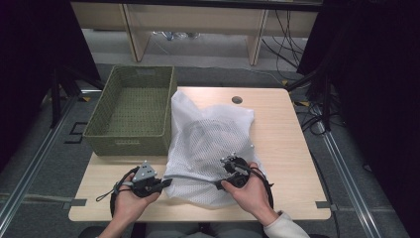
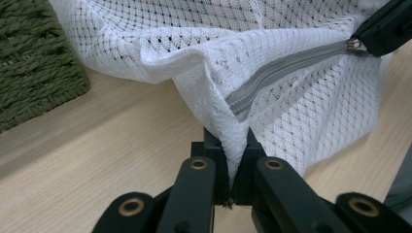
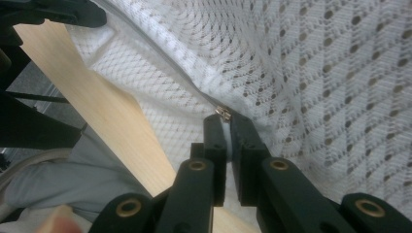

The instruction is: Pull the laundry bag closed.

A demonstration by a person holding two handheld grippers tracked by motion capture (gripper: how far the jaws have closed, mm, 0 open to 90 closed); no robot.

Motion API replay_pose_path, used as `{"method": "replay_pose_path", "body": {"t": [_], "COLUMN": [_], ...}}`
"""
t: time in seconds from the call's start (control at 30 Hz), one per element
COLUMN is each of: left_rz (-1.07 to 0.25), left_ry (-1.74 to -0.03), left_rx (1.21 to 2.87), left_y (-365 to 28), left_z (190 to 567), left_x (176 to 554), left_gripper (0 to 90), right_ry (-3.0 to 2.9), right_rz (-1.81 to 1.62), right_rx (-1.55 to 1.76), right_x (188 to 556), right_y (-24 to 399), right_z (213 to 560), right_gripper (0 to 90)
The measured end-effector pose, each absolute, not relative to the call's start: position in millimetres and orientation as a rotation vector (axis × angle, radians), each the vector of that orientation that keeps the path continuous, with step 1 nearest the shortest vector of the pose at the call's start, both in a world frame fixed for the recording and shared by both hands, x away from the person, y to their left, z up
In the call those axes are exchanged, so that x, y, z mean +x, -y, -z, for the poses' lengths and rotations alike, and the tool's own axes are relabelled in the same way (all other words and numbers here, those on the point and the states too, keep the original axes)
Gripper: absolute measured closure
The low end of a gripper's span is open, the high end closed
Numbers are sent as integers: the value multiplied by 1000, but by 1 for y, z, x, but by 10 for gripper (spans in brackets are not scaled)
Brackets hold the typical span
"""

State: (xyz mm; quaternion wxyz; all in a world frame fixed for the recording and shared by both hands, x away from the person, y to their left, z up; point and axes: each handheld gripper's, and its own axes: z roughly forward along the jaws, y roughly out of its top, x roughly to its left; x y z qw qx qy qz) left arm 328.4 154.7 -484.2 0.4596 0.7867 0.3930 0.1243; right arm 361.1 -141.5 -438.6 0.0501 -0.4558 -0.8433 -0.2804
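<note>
Nearest the person, the left gripper (image 1: 166,182) at about 7 o'clock on the tabletop (image 1: 287,148) has its fingers (image 2: 214,145) clamped on the corner of the white mesh bag (image 1: 210,144). The right gripper (image 1: 219,185), at 6 o'clock, pinches the zipper pull (image 3: 223,112). The bag lies mid-tabletop, and the green basket (image 1: 133,111) sits farther off at 10 o'clock. The small pull could slip free if tugged at an angle, or the mesh could bunch and jam the zipper (image 2: 286,70). No readable writing shows.
</note>
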Motion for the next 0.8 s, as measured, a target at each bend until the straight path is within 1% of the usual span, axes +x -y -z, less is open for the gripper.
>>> {"method": "replay_pose_path", "body": {"t": [0.03, 0.1, 0.13, 0.17, 0.33, 0.37, 0.4, 0.43, 0.47, 0.5, 0.57, 0.6, 0.8], "left_rz": [-299, -309, -312, -306, -306, -309, -303, -308, -302, -305, -306, -308, -306], "left_ry": [-977, -943, -942, -970, -968, -948, -970, -945, -973, -915, -960, -923, -952], "left_rx": [1914, 1983, 1989, 1940, 1943, 1978, 1942, 1986, 1939, 2043, 1965, 2030, 1990], "left_y": [-153, -158, -158, -155, -155, -158, -155, -159, -155, -162, -157, -162, -159], "left_z": [485, 483, 483, 484, 485, 484, 485, 484, 485, 483, 485, 483, 485], "left_x": [328, 329, 329, 328, 329, 329, 329, 329, 329, 331, 329, 330, 330], "left_gripper": [882, 883, 882, 883, 883, 882, 883, 882, 883, 882, 883, 883, 883], "right_ry": [2581, 2575, 2575, 2573, 2581, 2608, 2600, 2604, 2581, 2603, 2600, 2604, 2578], "right_rz": [866, 859, 854, 850, 869, 886, 880, 879, 865, 879, 880, 880, 871], "right_rx": [-1362, -1373, -1376, -1373, -1370, -1363, -1365, -1368, -1392, -1371, -1370, -1369, -1389], "right_x": [362, 361, 361, 361, 362, 363, 362, 363, 361, 362, 362, 362, 362], "right_y": [142, 143, 144, 144, 148, 150, 150, 151, 151, 152, 152, 153, 155], "right_z": [439, 440, 440, 440, 438, 439, 439, 439, 437, 438, 438, 438, 438], "right_gripper": [871, 871, 871, 871, 871, 871, 871, 871, 871, 871, 871, 871, 871]}}
